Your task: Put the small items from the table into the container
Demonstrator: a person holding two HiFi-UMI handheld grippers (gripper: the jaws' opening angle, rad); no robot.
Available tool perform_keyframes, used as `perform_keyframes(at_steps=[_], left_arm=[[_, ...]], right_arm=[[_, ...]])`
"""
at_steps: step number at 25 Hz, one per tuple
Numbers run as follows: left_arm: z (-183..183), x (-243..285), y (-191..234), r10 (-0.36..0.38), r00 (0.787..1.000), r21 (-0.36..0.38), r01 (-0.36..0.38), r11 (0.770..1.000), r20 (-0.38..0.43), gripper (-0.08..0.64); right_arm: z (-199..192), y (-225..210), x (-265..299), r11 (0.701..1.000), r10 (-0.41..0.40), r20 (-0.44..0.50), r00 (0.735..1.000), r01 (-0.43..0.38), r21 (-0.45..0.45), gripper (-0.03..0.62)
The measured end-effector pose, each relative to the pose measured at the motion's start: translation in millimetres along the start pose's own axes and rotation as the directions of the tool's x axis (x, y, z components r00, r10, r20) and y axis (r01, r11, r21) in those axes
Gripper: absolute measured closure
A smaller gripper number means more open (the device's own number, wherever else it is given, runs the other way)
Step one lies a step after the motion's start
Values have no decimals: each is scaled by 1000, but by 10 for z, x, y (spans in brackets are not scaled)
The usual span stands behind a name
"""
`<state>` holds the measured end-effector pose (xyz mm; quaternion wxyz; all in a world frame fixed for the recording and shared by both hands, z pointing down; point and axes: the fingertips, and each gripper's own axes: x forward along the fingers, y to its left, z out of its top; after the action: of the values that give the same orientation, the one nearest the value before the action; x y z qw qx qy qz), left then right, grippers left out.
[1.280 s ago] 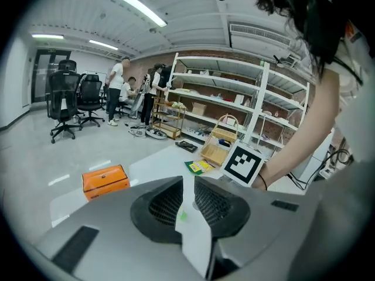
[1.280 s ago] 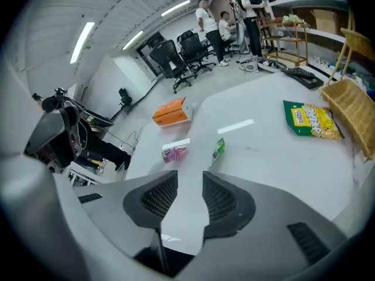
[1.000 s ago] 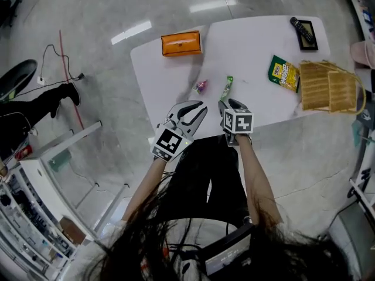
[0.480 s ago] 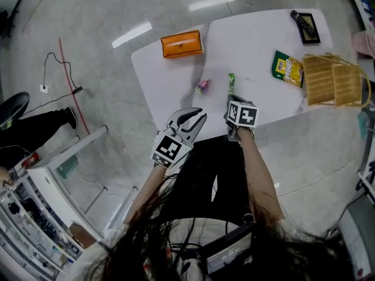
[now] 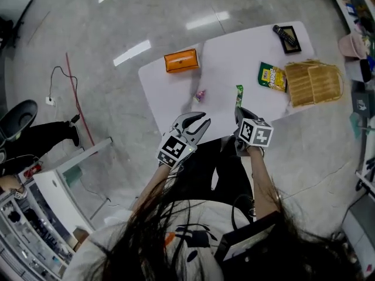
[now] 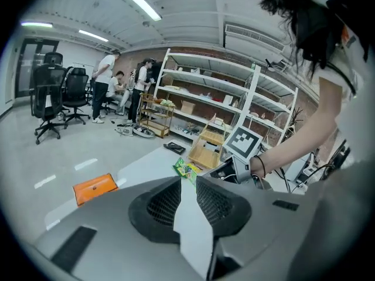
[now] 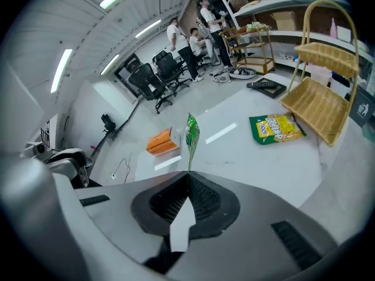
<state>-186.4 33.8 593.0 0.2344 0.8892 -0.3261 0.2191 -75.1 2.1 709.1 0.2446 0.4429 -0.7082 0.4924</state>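
Note:
My right gripper (image 5: 239,111) (image 7: 188,171) is shut on the lower end of a thin green sachet (image 5: 239,93) (image 7: 191,134), which stands up from the jaws above the white table (image 5: 228,57). My left gripper (image 5: 196,122) (image 6: 187,180) hovers at the table's near edge, jaws slightly apart with nothing between them. A small pink item (image 5: 200,93) lies on the table just beyond it. A green-and-yellow snack bag (image 5: 271,76) (image 7: 274,127) lies beside the wicker basket (image 5: 313,82) (image 7: 319,101) at the right end.
An orange pouch (image 5: 181,60) (image 6: 95,188) lies at the table's far left. A remote on a black tray (image 5: 287,37) sits at the far right corner. People, office chairs and shelving stand in the room beyond the table.
My right gripper has shut on the green sachet and lifted it off the table. Both grippers have risen, and the left one has stayed empty.

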Motion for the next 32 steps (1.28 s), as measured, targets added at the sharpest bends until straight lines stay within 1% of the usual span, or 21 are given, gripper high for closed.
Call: perform_keyframes(at_steps=[3, 6, 10, 14, 17, 19, 22, 27, 32], left_arm=[[300, -1, -117, -38, 999, 59, 37, 998, 9, 486], [557, 30, -239, -62, 998, 102, 60, 993, 16, 486], [792, 159, -445, -82, 997, 120, 80, 990, 12, 486], [1018, 365, -676, -96, 995, 140, 93, 986, 18, 486], [1173, 557, -792, -73, 997, 118, 68, 991, 39, 486], [1249, 702, -857, -50, 997, 78, 46, 996, 52, 486], [1347, 952, -958, -25, 998, 26, 24, 999, 58, 486], [1577, 1366, -1099, -12, 998, 24, 11, 1000, 56, 486], [1794, 1677, -1214, -2, 998, 21, 1, 1000, 63, 486]], right_arm=[[189, 43, -334, 1000, -1, 52, 999, 0, 19, 577], [344, 45, -636, 998, -10, 89, 996, 5, 59, 577], [574, -22, -1003, 993, -13, 145, 989, -3, 114, 577], [780, -224, -1339, 988, -5, 204, 979, -27, 150, 577], [902, -481, -1574, 982, -22, 229, 973, -22, 188, 577], [995, -666, -1719, 978, -44, 237, 970, -7, 209, 577], [1107, -954, -1838, 976, -47, 229, 972, -4, 217, 577], [1343, -1485, -1928, 973, -56, 216, 975, 5, 229, 577], [1524, -1998, -1921, 956, -80, 211, 974, 15, 294, 577]])
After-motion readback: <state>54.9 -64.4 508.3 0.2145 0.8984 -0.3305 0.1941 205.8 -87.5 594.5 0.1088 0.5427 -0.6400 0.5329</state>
